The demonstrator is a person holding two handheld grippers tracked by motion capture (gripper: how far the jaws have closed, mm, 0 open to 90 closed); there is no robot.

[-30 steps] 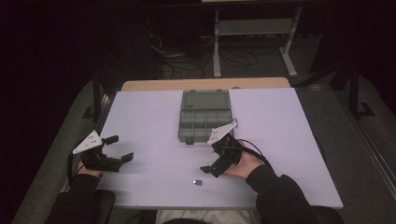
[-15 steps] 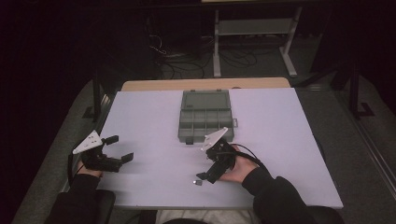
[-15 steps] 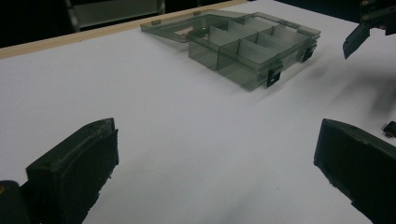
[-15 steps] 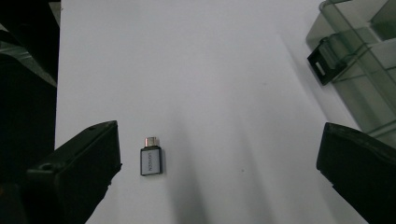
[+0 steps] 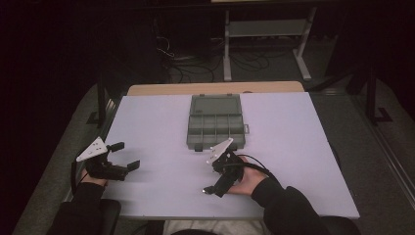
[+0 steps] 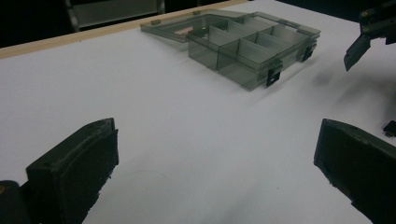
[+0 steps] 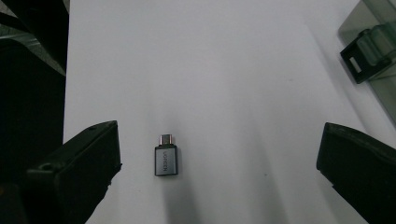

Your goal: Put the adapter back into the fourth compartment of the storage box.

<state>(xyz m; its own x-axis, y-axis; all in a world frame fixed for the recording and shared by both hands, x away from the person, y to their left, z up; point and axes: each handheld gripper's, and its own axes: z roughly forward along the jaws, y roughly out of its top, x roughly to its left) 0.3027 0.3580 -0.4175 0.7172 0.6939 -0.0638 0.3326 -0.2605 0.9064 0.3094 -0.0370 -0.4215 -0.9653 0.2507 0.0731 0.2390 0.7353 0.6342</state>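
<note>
1. Risk: the right claw (image 7: 219, 177), spread wide, hangs over the small adapter (image 7: 166, 158) lying off-centre near one jaw; closing so could nudge it across the table (image 5: 303, 147).
2. Left claw (image 5: 128, 155) idles open.
3. Since a second ago the right claw has dropped from the compartment box (image 5: 215, 125) toward the adapter.

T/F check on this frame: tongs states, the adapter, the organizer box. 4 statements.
1. The right tongs are open above the small grey adapter. True.
2. The adapter is gripped and lifted. False: it lies on the white table, between the jaws and touched by neither.
3. The organizer box has its lid shut. False: the lid lies open behind the compartments.
4. The left tongs are open, holding nothing. True.
</note>
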